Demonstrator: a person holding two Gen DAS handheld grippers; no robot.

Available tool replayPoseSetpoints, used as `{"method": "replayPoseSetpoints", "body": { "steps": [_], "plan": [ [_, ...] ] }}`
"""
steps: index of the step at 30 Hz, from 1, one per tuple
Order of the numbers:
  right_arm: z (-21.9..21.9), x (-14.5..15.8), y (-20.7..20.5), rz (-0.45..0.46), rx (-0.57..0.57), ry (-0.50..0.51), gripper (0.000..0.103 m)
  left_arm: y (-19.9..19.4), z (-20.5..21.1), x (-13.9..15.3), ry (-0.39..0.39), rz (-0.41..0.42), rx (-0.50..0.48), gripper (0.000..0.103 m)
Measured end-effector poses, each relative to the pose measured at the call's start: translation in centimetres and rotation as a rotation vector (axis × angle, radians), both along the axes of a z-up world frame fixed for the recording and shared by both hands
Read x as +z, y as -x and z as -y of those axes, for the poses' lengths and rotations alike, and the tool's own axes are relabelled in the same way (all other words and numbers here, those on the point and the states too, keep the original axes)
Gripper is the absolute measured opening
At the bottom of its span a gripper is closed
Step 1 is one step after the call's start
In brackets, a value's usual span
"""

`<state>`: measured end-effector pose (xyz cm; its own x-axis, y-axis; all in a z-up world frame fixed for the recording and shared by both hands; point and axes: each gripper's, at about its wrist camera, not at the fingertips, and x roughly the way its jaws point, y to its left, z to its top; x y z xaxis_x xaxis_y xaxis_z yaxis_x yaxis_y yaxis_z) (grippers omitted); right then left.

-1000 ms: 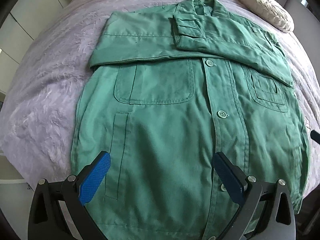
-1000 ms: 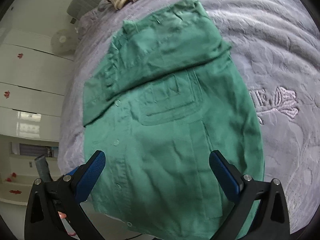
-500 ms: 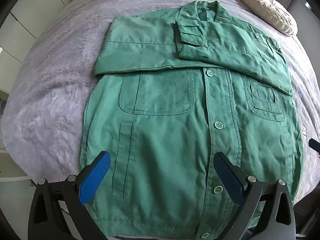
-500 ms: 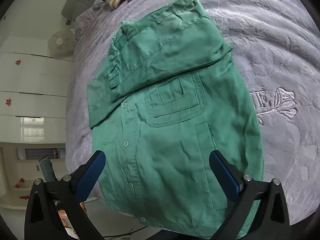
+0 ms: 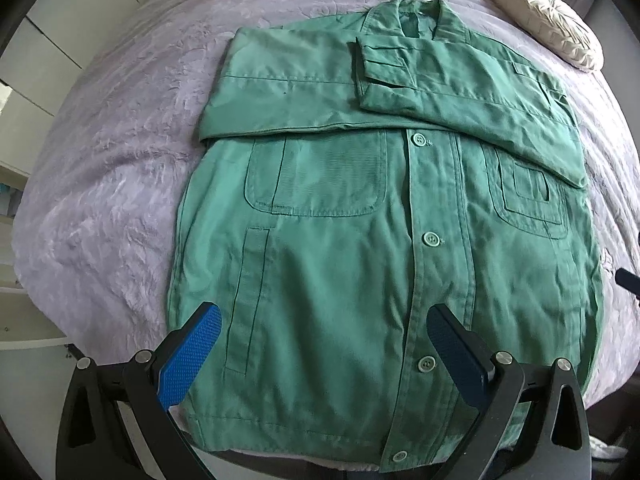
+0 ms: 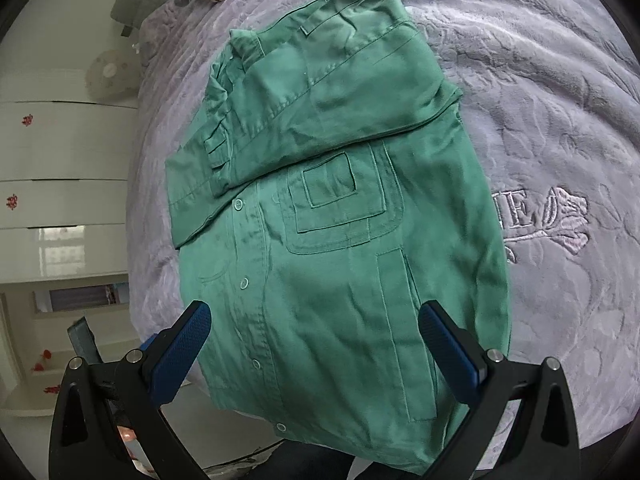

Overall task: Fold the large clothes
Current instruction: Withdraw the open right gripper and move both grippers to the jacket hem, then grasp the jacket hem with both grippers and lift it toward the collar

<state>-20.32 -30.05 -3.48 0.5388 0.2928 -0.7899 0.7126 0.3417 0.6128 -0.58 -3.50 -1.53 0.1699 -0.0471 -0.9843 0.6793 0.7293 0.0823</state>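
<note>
Here the left gripper (image 5: 324,352) is seen wide open, nothing being held between its blue pads (image 5: 190,354); it is placed above the lower hem of a green jacket (image 5: 344,240). The right gripper (image 6: 316,348) is opened just as widely and is empty too, and it is held over the lower part of the same jacket (image 6: 340,280), near its side with the slit pocket. The jacket is spread flat on a bed covered with a lilac blanket (image 5: 120,152), front side up and buttoned, with its hem hanging a little over the near edge of the bed. Both sleeves (image 5: 288,96) are folded across the chest, one cuff (image 5: 380,64) being laid below the collar. Two patch pockets (image 5: 316,172) are seen under the sleeves. At the far end of the bed a cream pillow (image 5: 548,20) is placed. A rose is embroidered on the blanket (image 6: 564,216) beside the jacket, and white cupboards (image 6: 60,140) are seen behind the bed.
</note>
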Motion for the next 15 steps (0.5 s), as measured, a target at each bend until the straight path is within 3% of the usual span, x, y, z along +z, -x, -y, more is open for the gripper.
{"method": "replayPoseSetpoints", "body": {
  "steps": [8,15],
  "plan": [
    [-2.0,0.8,1.2,0.012,-0.084,0.02,0.103,-1.1,-2.0,-0.7,0.004,-0.011,-0.059,0.103],
    [-5.5,-1.2,4.1,-0.038,-0.198,0.012,0.103,-3.1,-7.0,-3.4,-0.005,-0.057,-0.086,0.103]
  ]
}}
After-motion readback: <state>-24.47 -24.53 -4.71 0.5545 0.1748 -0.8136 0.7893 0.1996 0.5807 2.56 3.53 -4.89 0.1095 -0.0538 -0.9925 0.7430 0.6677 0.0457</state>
